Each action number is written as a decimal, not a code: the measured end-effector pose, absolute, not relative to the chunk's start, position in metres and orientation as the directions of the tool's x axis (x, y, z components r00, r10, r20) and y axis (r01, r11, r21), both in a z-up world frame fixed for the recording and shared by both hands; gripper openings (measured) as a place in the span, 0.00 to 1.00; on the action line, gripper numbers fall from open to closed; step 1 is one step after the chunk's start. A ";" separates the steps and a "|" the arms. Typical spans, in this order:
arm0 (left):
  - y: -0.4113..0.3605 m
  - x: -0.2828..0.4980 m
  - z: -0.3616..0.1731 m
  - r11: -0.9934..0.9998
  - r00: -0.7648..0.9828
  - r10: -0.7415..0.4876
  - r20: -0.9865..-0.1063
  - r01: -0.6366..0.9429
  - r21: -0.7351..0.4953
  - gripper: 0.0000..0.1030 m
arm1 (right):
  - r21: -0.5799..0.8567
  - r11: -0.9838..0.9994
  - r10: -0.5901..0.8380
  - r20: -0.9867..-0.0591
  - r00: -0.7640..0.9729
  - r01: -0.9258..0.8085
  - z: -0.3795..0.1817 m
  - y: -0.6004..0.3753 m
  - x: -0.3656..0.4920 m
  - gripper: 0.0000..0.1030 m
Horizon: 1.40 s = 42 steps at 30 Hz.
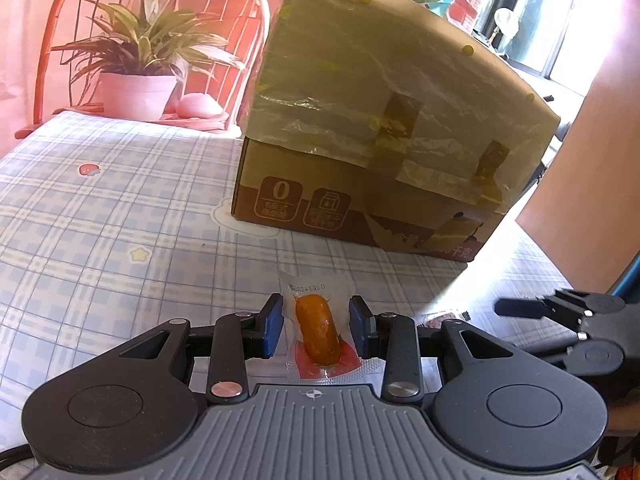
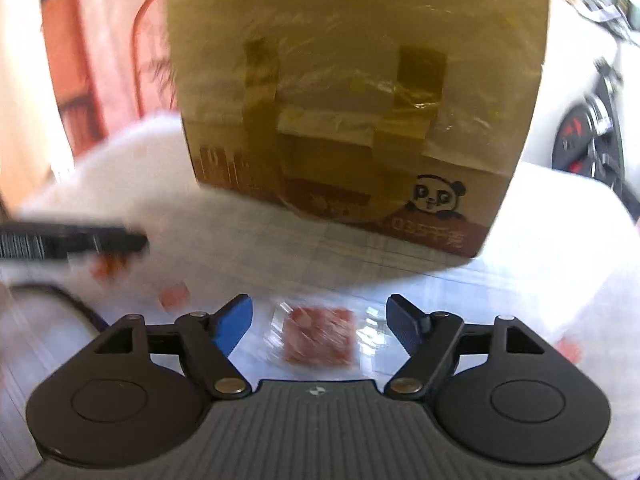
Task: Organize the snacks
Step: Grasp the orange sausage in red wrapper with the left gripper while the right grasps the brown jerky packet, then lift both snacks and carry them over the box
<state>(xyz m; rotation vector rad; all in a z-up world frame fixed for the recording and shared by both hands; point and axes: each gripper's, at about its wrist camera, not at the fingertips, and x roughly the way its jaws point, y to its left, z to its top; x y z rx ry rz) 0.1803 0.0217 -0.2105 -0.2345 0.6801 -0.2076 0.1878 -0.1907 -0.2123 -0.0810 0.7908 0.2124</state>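
A clear packet with an orange sausage-like snack (image 1: 318,330) lies on the checked tablecloth (image 1: 120,220) between the blue pads of my left gripper (image 1: 316,326), which is open around it with small gaps on both sides. A red square snack packet (image 2: 320,336) lies between the fingers of my right gripper (image 2: 320,320), which is wide open. That view is blurred. A taped cardboard box (image 1: 380,128) stands behind the snacks and also shows in the right wrist view (image 2: 360,100). The right gripper's fingers (image 1: 520,307) show at the right of the left wrist view.
A potted plant (image 1: 136,76) and a red wire chair back (image 1: 160,20) stand at the table's far left. More small red packets (image 2: 174,296) lie left of my right gripper. The left gripper's finger (image 2: 72,242) reaches in from the left. A brown board (image 1: 592,160) stands at right.
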 end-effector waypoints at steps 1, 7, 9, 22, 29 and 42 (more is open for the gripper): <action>0.022 0.181 -0.211 0.952 0.757 -0.267 -0.596 0.111 -0.285 0.36 | -0.020 0.973 0.143 -0.727 0.672 -0.229 -0.215 -0.194 0.185 0.74; 0.019 0.183 -0.215 0.949 0.748 -0.282 -0.601 0.124 -0.291 0.36 | -0.041 0.976 0.115 -0.743 0.660 -0.215 -0.225 -0.208 0.178 0.75; 0.020 0.183 -0.215 0.949 0.748 -0.282 -0.600 0.124 -0.291 0.36 | -0.047 0.972 0.124 -0.735 0.667 -0.232 -0.225 -0.203 0.184 0.75; 0.028 0.182 -0.215 0.948 0.756 -0.274 -0.595 0.107 -0.300 0.36 | 0.072 0.960 0.239 -0.717 0.655 -0.271 -0.231 -0.196 0.232 0.55; 0.025 0.181 -0.215 0.946 0.753 -0.285 -0.593 0.122 -0.300 0.36 | 0.081 0.981 0.182 -0.692 0.698 -0.175 -0.230 -0.201 0.206 0.45; 0.020 0.179 -0.200 0.945 0.771 -0.297 -0.563 0.155 -0.286 0.36 | 0.109 0.990 0.141 -0.604 0.785 -0.094 -0.201 -0.213 0.183 0.43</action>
